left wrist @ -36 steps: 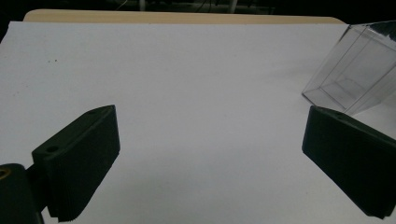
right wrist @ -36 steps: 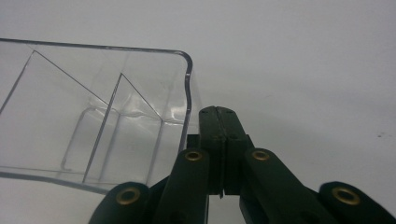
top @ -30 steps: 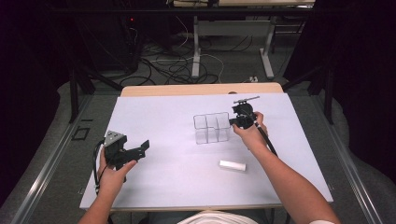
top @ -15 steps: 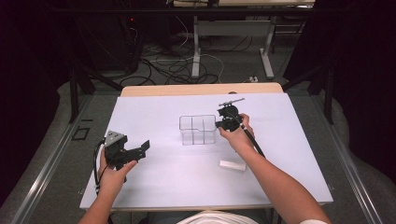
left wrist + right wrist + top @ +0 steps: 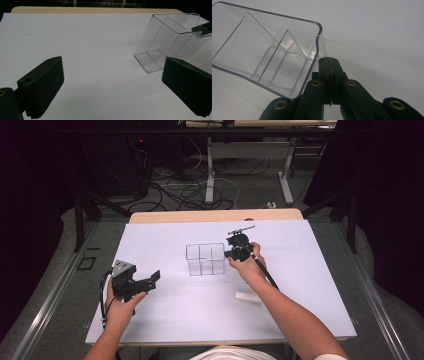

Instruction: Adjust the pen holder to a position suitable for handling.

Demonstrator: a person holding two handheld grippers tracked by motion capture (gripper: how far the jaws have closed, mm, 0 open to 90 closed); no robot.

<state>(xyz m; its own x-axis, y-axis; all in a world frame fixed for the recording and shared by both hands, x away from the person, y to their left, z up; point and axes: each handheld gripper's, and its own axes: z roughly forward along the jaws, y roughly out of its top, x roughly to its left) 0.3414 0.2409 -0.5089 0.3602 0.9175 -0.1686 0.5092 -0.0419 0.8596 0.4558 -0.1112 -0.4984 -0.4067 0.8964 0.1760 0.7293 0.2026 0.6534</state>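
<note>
- The clear divided container [image 5: 205, 259] is sitting farther toward the person's left on the white worktop [image 5: 165, 312] than in the two earlier high views; the right claw [image 5: 231, 253], gripping its right-hand end, is travelling left with it.
- The right claw is pressed together on the container's right wall: in the right gripper view its jaws are meeting flat against each other at the rim [image 5: 319, 32], with the thin clear wall caught between them.
- The container is lying directly ahead of the right claw, touching it, and well ahead of and to the right of the left claw [image 5: 151, 281].
- Its long axis is running left to right across the worktop in the high view, roughly in line with the right claw's reach; its open mouth is facing up, and inner partitions are dividing it into compartments.
- In the left gripper view the container [image 5: 168, 42] is appearing tilted, though the camera's own angle may account for this.
- The left claw [image 5: 112, 87] is staying where it was in the earlier views, jaws spread wide and gripping nothing, hovering over bare worktop near the person's left edge.
- A small white bar [image 5: 248, 297] is lying on the worktop behind the right claw, beside the person's right forearm [image 5: 290, 317], apart from the container.
</note>
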